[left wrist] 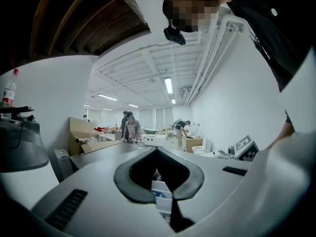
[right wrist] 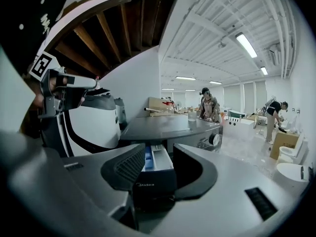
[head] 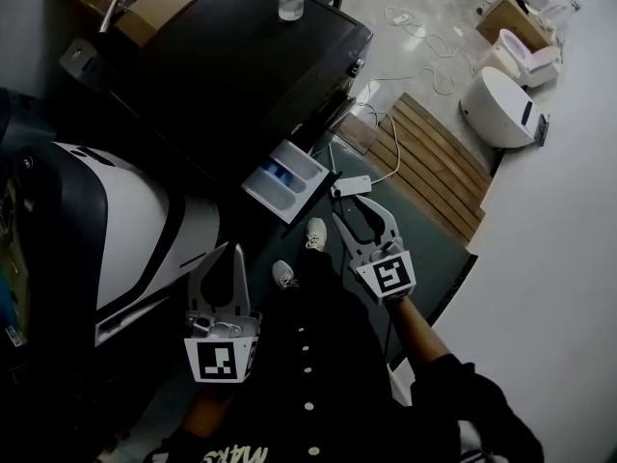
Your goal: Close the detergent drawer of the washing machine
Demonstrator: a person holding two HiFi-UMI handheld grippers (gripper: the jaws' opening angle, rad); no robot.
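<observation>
Detergent drawer [head: 289,177] stands pulled out of washer [head: 241,56] front, near yr spread, empty right claw [head: 355,210], so meet its face square & push straight in; left claw [head: 234,251] is pressed together.

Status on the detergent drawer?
Right gripper jaws apart, empty. Left gripper jaws together, empty. White plastic detergent drawer with blue insert pulled out of dark washing machine. Nothing seen blocking it.

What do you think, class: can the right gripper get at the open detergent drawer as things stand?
Probably yes: the right gripper faces the detergent drawer, fingers apart, nothing in between.
</observation>
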